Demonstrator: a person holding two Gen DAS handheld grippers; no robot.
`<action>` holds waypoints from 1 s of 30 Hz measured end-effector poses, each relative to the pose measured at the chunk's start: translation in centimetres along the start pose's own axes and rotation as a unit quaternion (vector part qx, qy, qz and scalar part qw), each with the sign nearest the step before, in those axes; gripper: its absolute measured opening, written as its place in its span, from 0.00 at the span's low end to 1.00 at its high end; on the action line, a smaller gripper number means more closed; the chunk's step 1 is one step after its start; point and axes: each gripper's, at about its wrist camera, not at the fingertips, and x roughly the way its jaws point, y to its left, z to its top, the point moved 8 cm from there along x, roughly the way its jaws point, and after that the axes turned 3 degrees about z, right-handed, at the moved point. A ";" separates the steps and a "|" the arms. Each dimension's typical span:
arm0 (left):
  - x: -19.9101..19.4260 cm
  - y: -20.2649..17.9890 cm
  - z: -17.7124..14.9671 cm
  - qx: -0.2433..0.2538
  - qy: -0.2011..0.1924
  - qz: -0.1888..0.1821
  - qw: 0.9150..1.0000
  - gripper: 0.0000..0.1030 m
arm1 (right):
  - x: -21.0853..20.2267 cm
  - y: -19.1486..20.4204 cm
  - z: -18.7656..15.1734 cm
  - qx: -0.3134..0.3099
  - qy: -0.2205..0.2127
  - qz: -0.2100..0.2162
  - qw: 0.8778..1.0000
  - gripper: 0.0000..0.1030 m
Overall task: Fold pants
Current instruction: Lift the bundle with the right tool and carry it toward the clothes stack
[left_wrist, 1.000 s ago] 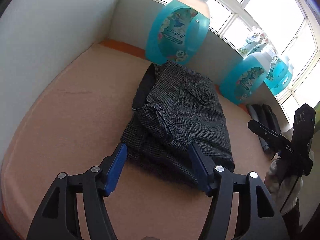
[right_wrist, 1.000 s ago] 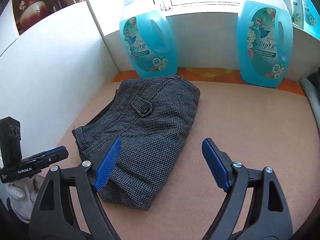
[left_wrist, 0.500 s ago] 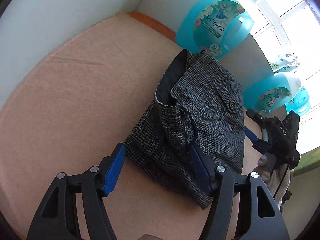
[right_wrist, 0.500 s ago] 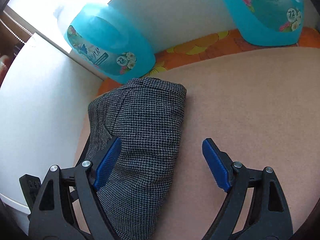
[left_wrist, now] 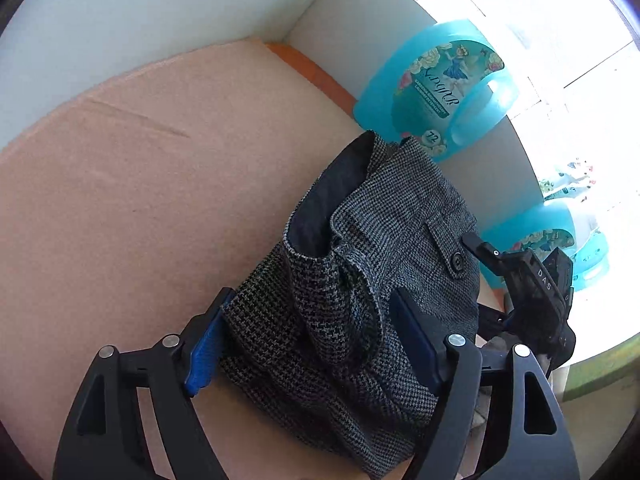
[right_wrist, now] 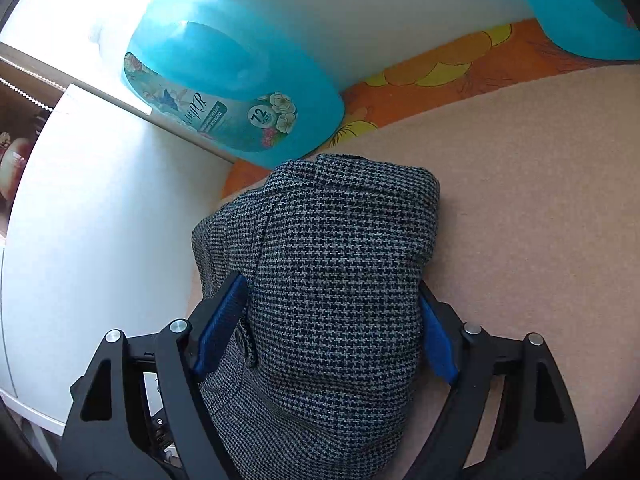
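Lying folded on the tan mat (left_wrist: 140, 208), the houndstooth pants (left_wrist: 372, 280) are straddled by the spread left gripper (left_wrist: 312, 344) and the spread right gripper (right_wrist: 328, 328), below a detergent bottle (right_wrist: 232, 88).

free: mat (left_wrist: 120, 200) left | blocked: detergent bottle (right_wrist: 224, 92), wall (left_wrist: 160, 12)

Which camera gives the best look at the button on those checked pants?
The left wrist view: the button sits in plain sight on a flap of the pants. The right wrist view shows only folded pants fabric, with no button visible.
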 end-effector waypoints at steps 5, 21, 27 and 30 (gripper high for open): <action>0.3 -0.6 0.1 0.024 -0.009 0.012 1.000 0.48 | -0.4 0.3 0.0 0.000 -0.004 -0.005 1.000 0.50; -3.1 -2.1 -0.3 0.084 -0.039 -0.018 0.996 0.26 | -4.8 8.3 -1.1 -0.142 -0.045 -0.058 0.987 0.25; -4.9 -4.2 -1.1 0.114 -0.045 -0.035 0.992 0.26 | -7.8 10.3 -2.2 -0.167 -0.065 -0.067 0.981 0.24; -6.0 -5.4 -2.1 0.127 -0.048 -0.047 0.990 0.25 | -9.6 10.7 -2.6 -0.171 -0.076 -0.076 0.979 0.23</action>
